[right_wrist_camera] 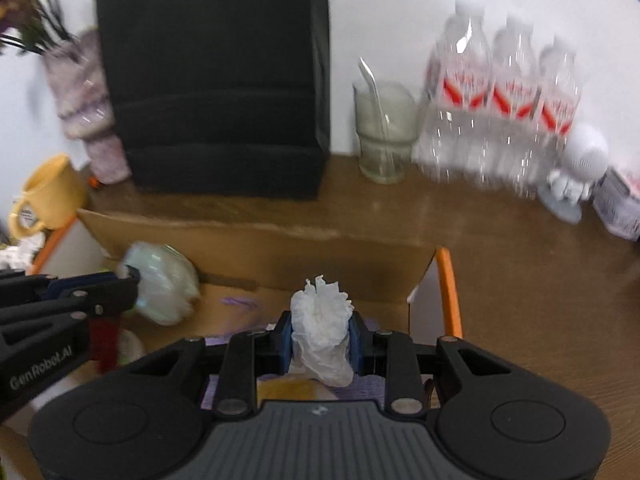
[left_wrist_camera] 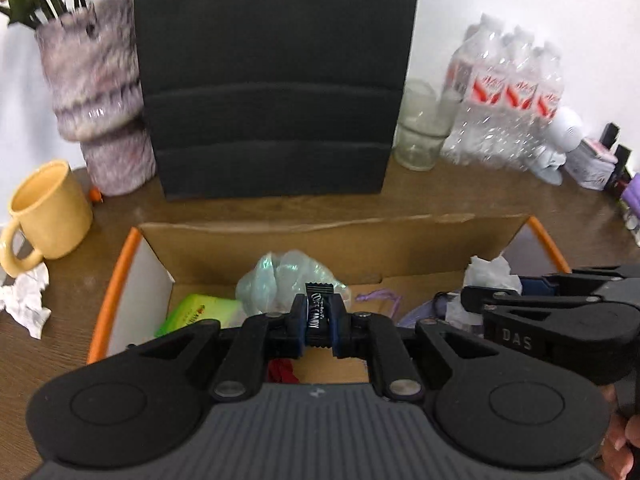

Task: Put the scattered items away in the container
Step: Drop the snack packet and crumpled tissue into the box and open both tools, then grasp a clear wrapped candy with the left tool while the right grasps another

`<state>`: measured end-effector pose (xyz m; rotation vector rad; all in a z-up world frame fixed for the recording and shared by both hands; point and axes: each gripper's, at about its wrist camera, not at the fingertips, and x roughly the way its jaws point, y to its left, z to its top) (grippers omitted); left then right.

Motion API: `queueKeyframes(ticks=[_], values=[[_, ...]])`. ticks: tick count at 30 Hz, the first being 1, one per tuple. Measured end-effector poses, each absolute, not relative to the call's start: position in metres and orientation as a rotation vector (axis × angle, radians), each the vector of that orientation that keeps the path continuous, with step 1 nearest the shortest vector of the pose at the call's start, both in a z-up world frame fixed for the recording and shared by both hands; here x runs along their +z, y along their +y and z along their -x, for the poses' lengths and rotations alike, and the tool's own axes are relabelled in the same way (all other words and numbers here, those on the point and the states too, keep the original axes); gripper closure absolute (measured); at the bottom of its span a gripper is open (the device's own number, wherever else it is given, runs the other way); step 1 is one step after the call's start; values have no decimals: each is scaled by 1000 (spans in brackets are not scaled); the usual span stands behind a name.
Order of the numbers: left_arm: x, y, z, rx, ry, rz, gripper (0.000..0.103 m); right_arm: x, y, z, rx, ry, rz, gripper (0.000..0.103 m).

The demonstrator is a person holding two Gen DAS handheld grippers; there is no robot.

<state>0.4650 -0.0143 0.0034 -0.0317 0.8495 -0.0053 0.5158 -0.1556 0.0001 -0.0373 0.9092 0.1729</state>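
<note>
The jaws of the left gripper (left_wrist_camera: 319,322) pinch a black candy wrapper (left_wrist_camera: 318,314); the right gripper (right_wrist_camera: 320,338) pinches crumpled white tissue (right_wrist_camera: 322,332) above the orange-rimmed cardboard box (left_wrist_camera: 256,250). Only the right view shows a straw in the clear glass (right_wrist_camera: 384,132).

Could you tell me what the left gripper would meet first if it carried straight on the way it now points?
Probably the pale crumpled plastic bag lying in the cardboard box, just beyond the coffee candy clamped in the left gripper; depth is uncertain.
</note>
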Motion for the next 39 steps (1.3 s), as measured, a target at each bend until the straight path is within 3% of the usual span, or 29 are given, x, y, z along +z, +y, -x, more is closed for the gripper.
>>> queueKeyframes(ticks=[3,4,5,7,8,10,12,15,20,28,39], values=[[-1,-14,-466,-17,865,23,89,-10,-157,-522,174,938,27,74],[-1,-15,-466,-18,865,20,80,-12,-157,-522,175,945,28,68],[1,-15,-464,-16,859,18,59,-13,-157,-522,179,948,30,66],[6,-14,-458,-11,825,11,49,-11,-156,-519,195,945,34,60],[10,-14,-454,-9,808,3,47,-8,-155,-515,201,936,36,50],[19,-11,-445,-2,777,-1,34,0,-152,-507,197,905,54,28],[30,-7,-434,11,739,3,16,10,-151,-499,190,869,82,26],[47,1,-412,10,683,16,2,25,-156,-485,222,841,56,17],[63,12,-368,-29,599,25,0,48,-162,-449,266,770,46,9],[48,40,-284,-47,522,80,0,66,-168,-356,302,634,69,9],[-18,54,-217,-31,571,112,0,0,-158,-249,345,553,49,13]])
